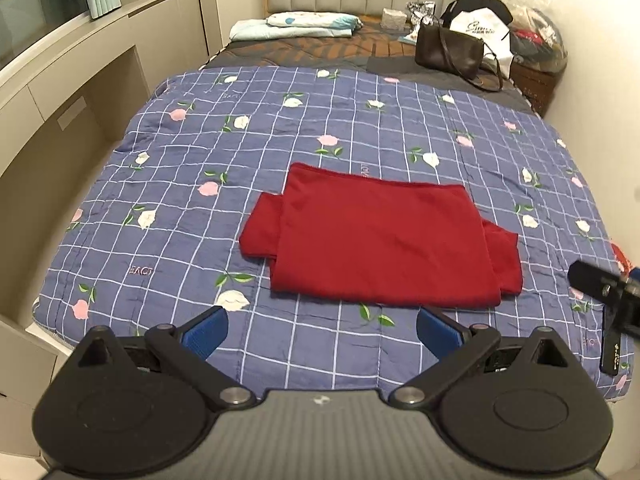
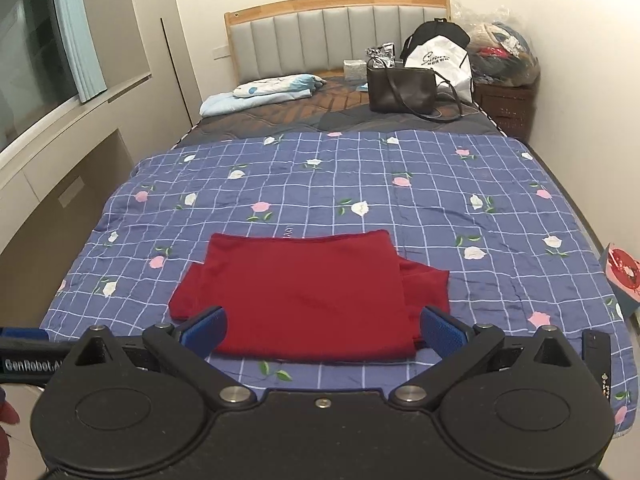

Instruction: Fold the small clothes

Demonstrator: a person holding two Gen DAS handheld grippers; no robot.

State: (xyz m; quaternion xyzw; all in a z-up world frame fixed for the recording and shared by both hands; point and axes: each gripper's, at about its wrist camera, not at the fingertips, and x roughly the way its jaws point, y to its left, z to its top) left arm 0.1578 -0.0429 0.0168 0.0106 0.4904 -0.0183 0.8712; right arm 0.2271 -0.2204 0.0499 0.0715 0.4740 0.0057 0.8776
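A dark red garment [image 1: 380, 236] lies flat on the blue checked quilt [image 1: 200, 152], folded into a rough rectangle with a sleeve sticking out at each side. My left gripper [image 1: 322, 332] hovers just in front of its near edge, open and empty. In the right wrist view the same red garment [image 2: 308, 292] sits straight ahead on the quilt [image 2: 360, 184]. My right gripper [image 2: 324, 330] is open above the garment's near edge, holding nothing. Part of the right gripper's black body [image 1: 608, 292] shows at the right edge of the left wrist view.
A brown handbag [image 2: 400, 88], a white bag [image 2: 440, 60] and a folded light blue blanket [image 2: 264, 92] lie at the head of the bed near the padded headboard [image 2: 336, 36]. Beige cabinets [image 1: 60, 120] run along the left. A dark flat object [image 1: 612, 344] rests at the quilt's right corner.
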